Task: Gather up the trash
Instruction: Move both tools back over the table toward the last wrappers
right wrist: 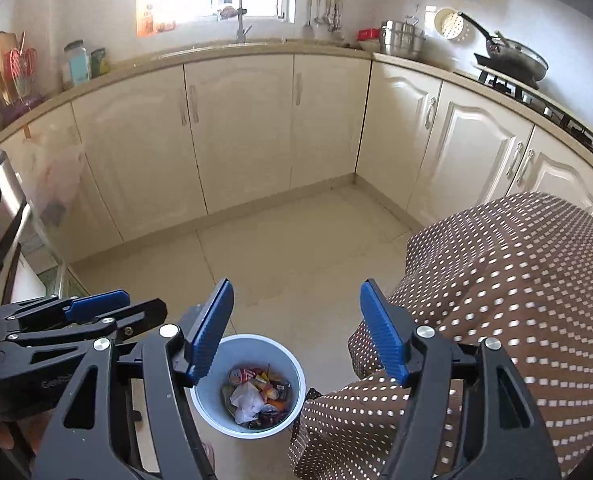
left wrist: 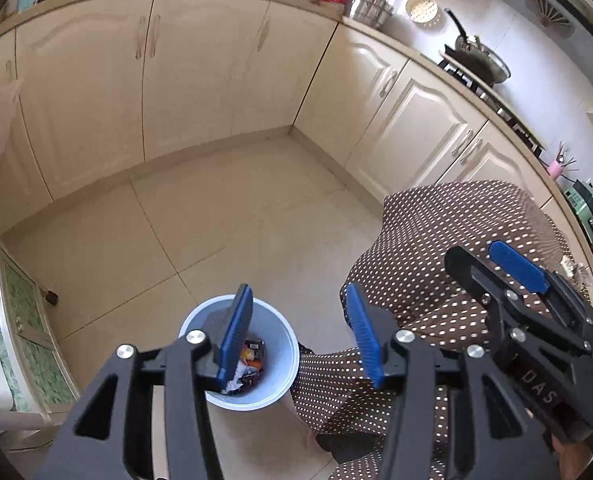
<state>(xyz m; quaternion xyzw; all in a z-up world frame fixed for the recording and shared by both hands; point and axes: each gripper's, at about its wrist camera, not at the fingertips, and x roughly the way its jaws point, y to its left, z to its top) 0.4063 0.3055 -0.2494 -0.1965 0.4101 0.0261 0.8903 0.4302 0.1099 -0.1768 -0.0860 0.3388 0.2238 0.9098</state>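
A pale blue trash bin (left wrist: 274,338) stands on the tiled floor, holding several pieces of trash (right wrist: 256,398): a white crumpled paper, a red can, colourful wrappers. It also shows in the right wrist view (right wrist: 288,360). My left gripper (left wrist: 302,336) is open and empty, held above the bin, its left finger over the bin's mouth. My right gripper (right wrist: 298,332) is open and empty, also above the bin. The right gripper shows at the right of the left wrist view (left wrist: 492,264); the left gripper shows at the left of the right wrist view (right wrist: 108,308).
A table under a brown polka-dot cloth (right wrist: 516,300) stands right of the bin, touching close to it. Cream kitchen cabinets (right wrist: 236,128) line the far and right walls. A plastic bag (right wrist: 56,184) hangs at left. A green-topped stand (left wrist: 28,340) is at far left.
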